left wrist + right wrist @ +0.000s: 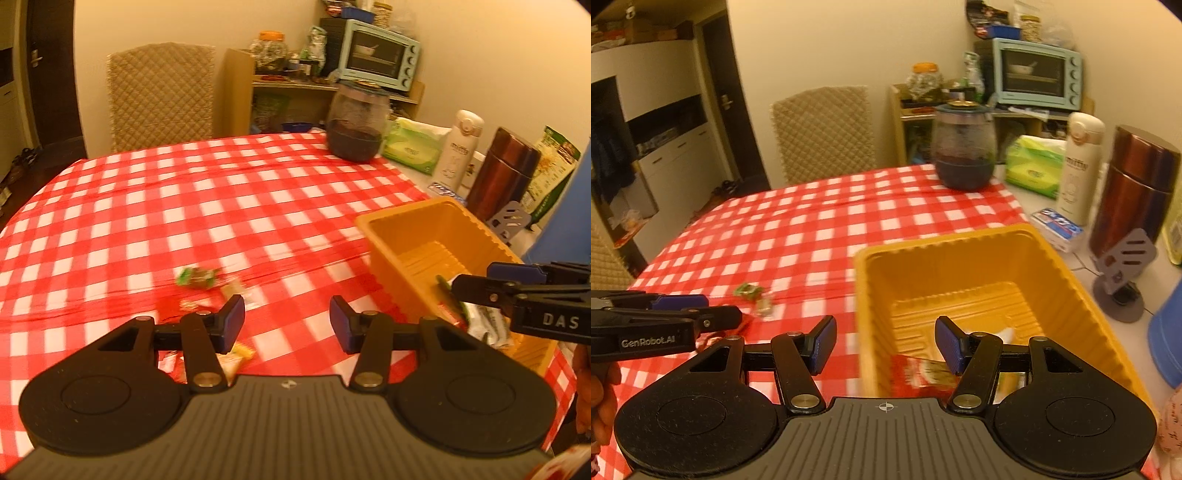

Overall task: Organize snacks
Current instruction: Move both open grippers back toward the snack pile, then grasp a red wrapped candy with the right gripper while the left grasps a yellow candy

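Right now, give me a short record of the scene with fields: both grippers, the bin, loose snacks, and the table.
left gripper: open, empty, above the tablecloth
right gripper: open, over the near end of the bin
orange bin: upright on the table, holds a red snack packet
loose snacks: green-wrapped candy and small wrappers beside it, outside the bin
table: red-checked tablecloth

My table (258, 192) wears a red checked cloth. On it sit a yellow tub (436, 236) near right, loose snacks (197, 277) near left, and a dark jar (356, 122), tissues (413, 146) and flasks (498, 173) far right.
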### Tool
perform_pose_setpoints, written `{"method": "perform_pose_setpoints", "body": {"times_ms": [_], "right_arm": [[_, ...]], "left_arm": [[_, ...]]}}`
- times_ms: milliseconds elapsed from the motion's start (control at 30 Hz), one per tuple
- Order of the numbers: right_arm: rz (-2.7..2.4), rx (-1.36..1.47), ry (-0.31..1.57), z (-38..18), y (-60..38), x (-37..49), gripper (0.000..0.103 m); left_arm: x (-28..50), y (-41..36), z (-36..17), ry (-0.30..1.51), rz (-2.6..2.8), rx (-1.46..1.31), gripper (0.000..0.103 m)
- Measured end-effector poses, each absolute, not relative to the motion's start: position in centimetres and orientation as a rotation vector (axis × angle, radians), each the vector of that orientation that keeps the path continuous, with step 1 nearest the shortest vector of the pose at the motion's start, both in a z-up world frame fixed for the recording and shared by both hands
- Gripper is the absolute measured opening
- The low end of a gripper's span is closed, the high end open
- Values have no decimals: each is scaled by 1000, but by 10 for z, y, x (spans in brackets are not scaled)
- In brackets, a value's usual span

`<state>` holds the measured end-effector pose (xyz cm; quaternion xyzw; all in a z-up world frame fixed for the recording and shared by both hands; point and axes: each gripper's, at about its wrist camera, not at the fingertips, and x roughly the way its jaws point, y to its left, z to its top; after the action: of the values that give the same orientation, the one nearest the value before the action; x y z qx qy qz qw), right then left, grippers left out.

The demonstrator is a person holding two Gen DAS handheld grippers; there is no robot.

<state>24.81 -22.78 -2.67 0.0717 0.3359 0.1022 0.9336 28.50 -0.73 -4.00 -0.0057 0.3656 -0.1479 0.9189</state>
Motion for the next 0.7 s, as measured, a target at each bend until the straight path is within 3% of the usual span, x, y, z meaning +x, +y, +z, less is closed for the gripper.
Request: {"method": "perform_pose_setpoints", "body": {"times_ms": [700], "right_arm": [[522,-45,789,-64,-119,264,59]], "left_arm": [[284,79,-62,816,-150,9,47]]}}
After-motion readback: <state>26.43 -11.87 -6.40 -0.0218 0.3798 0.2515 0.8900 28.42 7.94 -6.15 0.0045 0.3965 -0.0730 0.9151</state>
